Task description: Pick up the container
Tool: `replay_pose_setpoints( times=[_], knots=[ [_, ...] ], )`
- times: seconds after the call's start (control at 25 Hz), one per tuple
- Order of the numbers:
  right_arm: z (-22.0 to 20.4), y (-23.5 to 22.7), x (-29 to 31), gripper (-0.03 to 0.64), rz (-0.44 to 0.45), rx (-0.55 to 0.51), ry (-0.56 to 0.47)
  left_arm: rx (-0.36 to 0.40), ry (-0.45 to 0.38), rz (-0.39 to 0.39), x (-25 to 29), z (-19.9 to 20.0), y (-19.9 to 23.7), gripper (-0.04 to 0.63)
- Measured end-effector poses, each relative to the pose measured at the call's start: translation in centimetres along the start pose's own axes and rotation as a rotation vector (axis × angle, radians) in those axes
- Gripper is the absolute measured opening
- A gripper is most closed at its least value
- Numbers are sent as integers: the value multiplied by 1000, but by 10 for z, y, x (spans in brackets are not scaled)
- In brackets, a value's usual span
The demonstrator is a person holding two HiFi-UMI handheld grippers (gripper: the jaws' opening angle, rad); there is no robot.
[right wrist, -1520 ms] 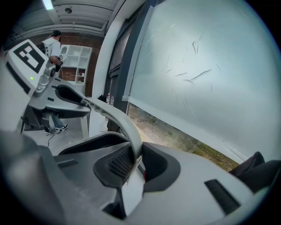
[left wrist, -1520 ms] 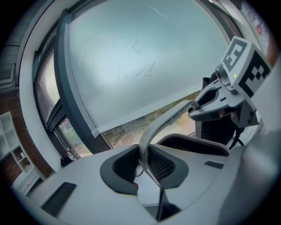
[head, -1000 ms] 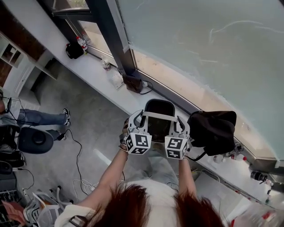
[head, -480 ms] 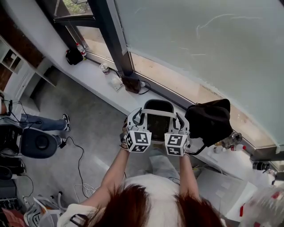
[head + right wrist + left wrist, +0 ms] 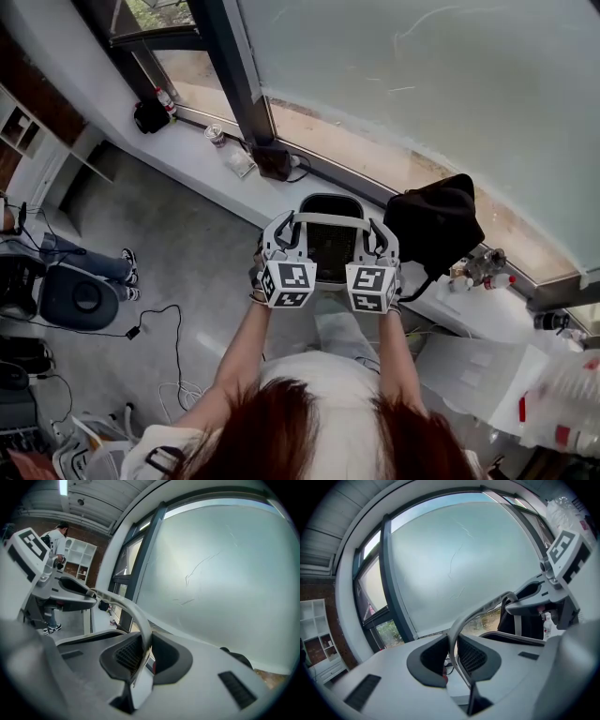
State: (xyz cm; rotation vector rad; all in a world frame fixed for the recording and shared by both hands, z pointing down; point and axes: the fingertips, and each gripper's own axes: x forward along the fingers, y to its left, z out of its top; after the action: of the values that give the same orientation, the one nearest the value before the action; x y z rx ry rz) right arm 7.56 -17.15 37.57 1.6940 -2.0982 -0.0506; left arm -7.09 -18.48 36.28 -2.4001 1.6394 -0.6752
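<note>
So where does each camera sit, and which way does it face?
Head view: on the head, looking steeply down; container, left tongs, right tongs, forearms, hair.
Left gripper view: on the left tongs, facing the window; right tongs at right.
Right gripper view: on the right tongs, facing the window; left tongs at left.
Shared: all show the handle, clamped by both tongs.

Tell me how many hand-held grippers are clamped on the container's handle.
2. The left hand-held gripper clamps the left end of the handle, and the right hand-held gripper clamps its right end. Both show clearly.
</note>
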Motion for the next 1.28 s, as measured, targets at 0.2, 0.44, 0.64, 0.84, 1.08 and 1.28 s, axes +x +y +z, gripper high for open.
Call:
replay_pose_setpoints(
  times=[0.2,0.44,0.64,0.84,1.08,1.28],
  knots=[
    [5,9,-28,66,-9,-3,-25,-6,-15,-1,-28,3,-3,71],
    [10,21,-58,65,-11,-3,-38,-7,-28,4,-61,6,-3,71],
    [23,27,-83,66,-28,-6,-62,5,-50,-12,-85,15,1,71],
    [37,33,-103,65,-31,-3,-116,-1,-76,-3,-110,27,5,71],
    [62,33,-127,63,-51,-47,-157,-6,-105,-3,-140,41,11,71],
    [76,34,-144,63,-45,-40,-199,-13,-131,9,-158,56,13,71]
  ],
)
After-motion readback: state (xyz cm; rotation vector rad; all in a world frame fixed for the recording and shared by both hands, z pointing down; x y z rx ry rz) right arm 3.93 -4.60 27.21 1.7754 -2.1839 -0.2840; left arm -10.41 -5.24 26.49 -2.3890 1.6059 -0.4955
